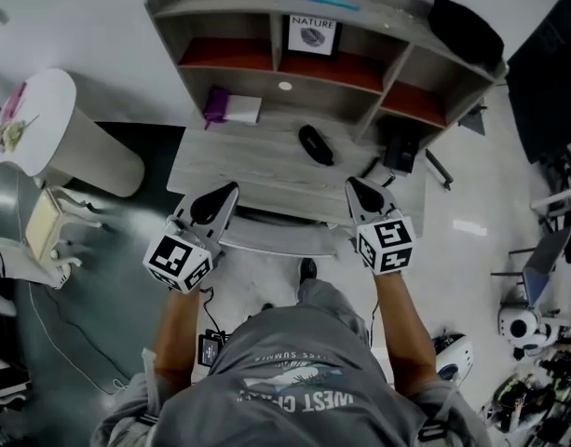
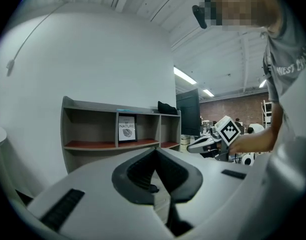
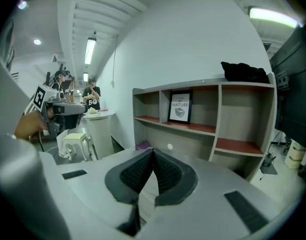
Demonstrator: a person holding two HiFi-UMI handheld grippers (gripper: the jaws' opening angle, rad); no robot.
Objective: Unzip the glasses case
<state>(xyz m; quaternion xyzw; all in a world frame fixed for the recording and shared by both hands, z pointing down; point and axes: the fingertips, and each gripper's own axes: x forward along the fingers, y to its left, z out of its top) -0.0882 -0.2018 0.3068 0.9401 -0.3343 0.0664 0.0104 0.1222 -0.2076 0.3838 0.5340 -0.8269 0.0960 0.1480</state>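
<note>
A black glasses case lies on the grey desk, in front of the shelf unit. My left gripper hovers over the desk's near left edge, shut with nothing in it. My right gripper is over the near right edge, also shut and empty. Both sit well short of the case. In the left gripper view the jaws meet at their tips, and the right gripper shows beyond them. The right gripper view shows its jaws closed toward the shelf; the case is hidden there.
A shelf unit with a framed "NATURE" print stands at the desk's back. A purple and white item lies at back left, a black bag on top of the shelf. A white round table and stool stand left.
</note>
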